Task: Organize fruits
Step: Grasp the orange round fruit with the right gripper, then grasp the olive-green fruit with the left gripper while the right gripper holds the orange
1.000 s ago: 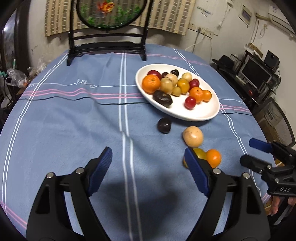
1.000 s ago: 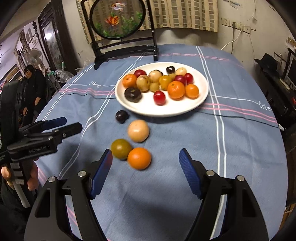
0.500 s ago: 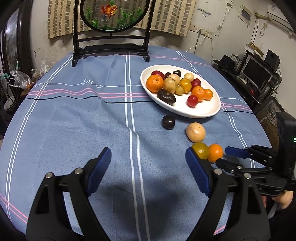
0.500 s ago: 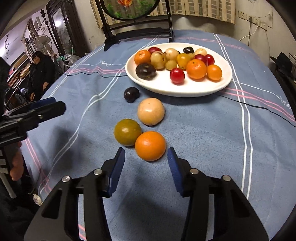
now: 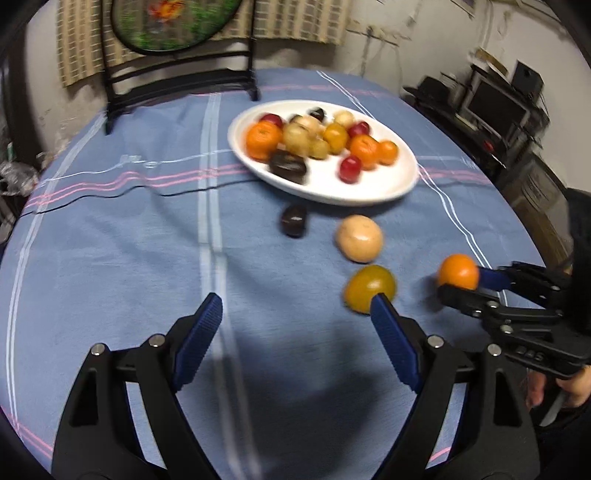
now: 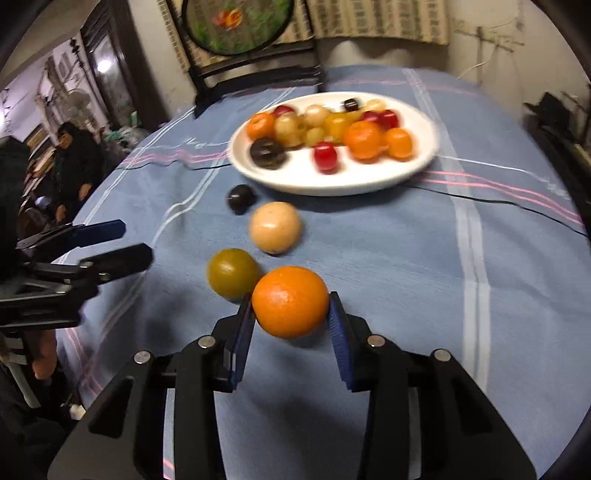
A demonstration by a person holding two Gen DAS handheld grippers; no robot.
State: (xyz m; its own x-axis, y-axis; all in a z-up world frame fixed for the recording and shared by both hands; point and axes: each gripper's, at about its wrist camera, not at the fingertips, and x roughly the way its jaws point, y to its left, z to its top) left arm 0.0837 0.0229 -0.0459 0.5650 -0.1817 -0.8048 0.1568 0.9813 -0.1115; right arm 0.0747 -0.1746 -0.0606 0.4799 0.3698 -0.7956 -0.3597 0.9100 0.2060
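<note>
A white plate [image 5: 369,188] [image 6: 369,181] holds several fruits on the blue tablecloth. In front of it lie a dark plum [image 5: 293,220] [image 6: 241,198], a pale round fruit [image 5: 359,238] [image 6: 276,228] and a yellow-green fruit [image 5: 369,288] [image 6: 232,273]. My right gripper [image 6: 291,314] [image 5: 458,284] is shut on an orange [image 6: 290,301] [image 5: 457,272], held just above the cloth. My left gripper [image 5: 295,321] [image 6: 125,242] is open and empty, low over the cloth left of the loose fruits.
A black stand with a round painted screen [image 5: 173,22] [image 6: 236,22] stands at the table's far edge. Shelves with a monitor [image 5: 495,107] are at the right. A person [image 6: 74,155] sits beyond the table's left side.
My right gripper closed its fingers on the orange and lifted it slightly away from the yellow-green fruit. The left gripper stayed open and shifted a little.
</note>
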